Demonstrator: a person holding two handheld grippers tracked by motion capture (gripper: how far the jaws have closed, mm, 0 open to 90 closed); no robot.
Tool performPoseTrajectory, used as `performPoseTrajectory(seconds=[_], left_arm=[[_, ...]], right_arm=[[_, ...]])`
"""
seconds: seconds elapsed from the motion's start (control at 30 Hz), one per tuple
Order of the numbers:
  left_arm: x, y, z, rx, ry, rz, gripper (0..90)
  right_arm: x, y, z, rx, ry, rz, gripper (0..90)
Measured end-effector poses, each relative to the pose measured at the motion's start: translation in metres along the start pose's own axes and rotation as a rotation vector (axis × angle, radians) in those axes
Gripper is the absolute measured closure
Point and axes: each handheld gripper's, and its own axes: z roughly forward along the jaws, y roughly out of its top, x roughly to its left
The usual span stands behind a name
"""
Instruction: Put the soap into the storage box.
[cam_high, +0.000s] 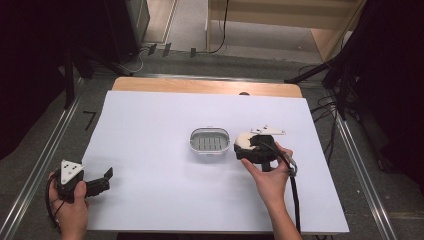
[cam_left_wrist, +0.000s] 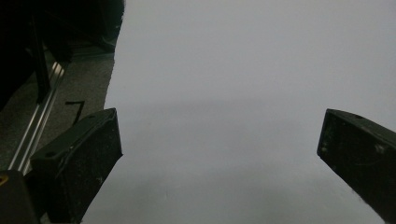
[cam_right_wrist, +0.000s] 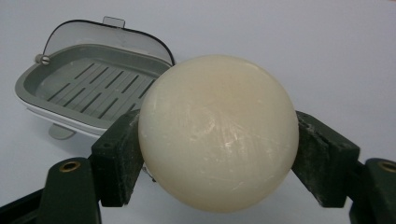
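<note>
So the biggest thing here is the counter (cam_high: 150, 190), covered by a plain white sheet with a strip of wood showing along the far edge. Roughly in the middle of it, a bit to the right, sits a small grey soap dish (cam_high: 210, 143) with a slotted bottom and its clear lid (cam_right_wrist: 112, 35) tipped open at the back. Just right of the dish is the right gripper (cam_high: 244, 145), held in the person's right hand (cam_high: 270, 177), and it's pinching a round, cream-coloured bar of soap (cam_right_wrist: 218, 133) between its two black pads, one on each side. From the right gripper view the soap sits squarely between the jaws, lifted off the sheet, with the dish just beyond it and to the left; the soap isn't in the dish. Way over at the near left corner of the counter, the left gripper (cam_high: 102, 177) sits in the left hand (cam_high: 70, 210), well apart from everything else. Its jaws are spread wide with nothing between them, just bare white sheet in the left gripper view.
</note>
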Motion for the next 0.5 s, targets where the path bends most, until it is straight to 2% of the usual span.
performPoseTrajectory(seconds=[0.5], left_arm=[[0.0, 0.0, 0.0, 0.0, 0.003, -0.002, 0.3]], right_arm=[[0.019, 0.012, 0.011, 0.002, 0.034, -0.017, 25.3]])
